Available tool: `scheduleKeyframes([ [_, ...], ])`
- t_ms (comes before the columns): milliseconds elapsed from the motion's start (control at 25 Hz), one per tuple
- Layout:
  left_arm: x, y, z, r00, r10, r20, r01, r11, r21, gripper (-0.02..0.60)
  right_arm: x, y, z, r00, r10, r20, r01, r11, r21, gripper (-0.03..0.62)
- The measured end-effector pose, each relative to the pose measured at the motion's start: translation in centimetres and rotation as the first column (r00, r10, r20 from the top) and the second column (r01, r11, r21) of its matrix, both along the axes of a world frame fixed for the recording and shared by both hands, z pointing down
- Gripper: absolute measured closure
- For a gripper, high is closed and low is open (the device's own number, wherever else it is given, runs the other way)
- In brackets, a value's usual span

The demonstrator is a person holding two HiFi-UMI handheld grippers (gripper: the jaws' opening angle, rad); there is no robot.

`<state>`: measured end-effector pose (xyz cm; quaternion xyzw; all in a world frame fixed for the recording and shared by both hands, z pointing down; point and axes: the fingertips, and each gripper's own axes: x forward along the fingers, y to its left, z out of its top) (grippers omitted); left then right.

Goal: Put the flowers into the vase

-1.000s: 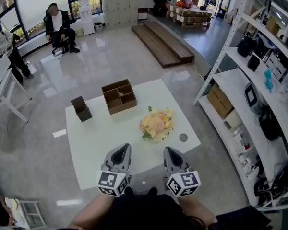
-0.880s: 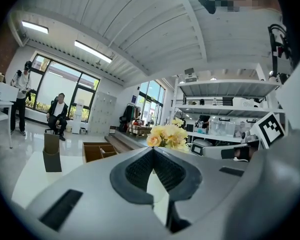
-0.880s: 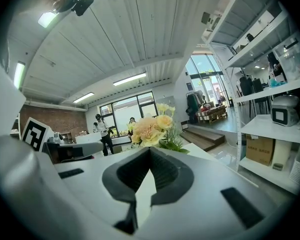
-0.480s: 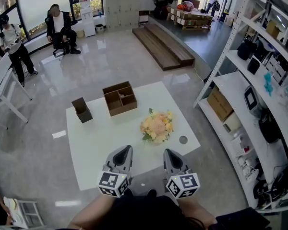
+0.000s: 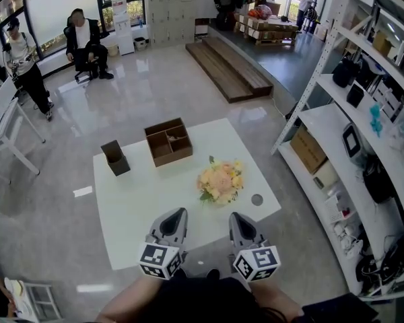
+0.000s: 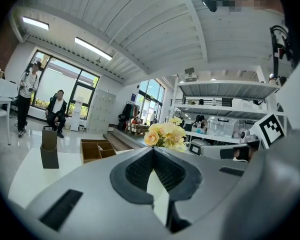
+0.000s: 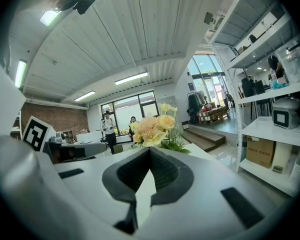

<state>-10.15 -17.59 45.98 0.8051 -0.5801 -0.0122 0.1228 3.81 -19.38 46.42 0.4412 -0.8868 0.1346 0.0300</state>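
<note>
Flowers (image 6: 165, 133): stems hidden behind left gripper (image 6: 153, 149); round spot (image 5: 257, 199) nearby too small to identify.

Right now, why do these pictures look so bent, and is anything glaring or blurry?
Head view: the wide lens bows the shelving, and the glossy floor mirrors window light. Left gripper view: dark round corners, fingers loom large, flowers look sharp. Right gripper view: same curving; ceiling lights glare mildly.
</note>
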Motion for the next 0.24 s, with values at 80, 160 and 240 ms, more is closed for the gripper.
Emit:
scheduleKeyframes([
  [80, 0.00, 0.03, -0.01, 1.000, -0.001, 0.000, 0.001, 1.000, -0.001, 0.575, 0.00, 0.00, -0.06, 1.000, -0.001, 0.000, 0.001, 1.000, 0.002, 0.591],
  [160, 0.02, 0.03, -0.04, 1.000, -0.001, -0.001, 0.001, 1.000, -0.002, 0.575, 0.02, -0.04, -0.18, 1.000, -0.001, -0.001, 0.001, 1.000, 0.003, 0.591],
  [240, 0.08, 0.05, -0.01, 1.000, 0.000, -0.001, 0.000, 1.000, -0.006, 0.575, 0.07, -0.04, -0.28, 1.000, 0.000, -0.001, 0.000, 1.000, 0.004, 0.591],
])
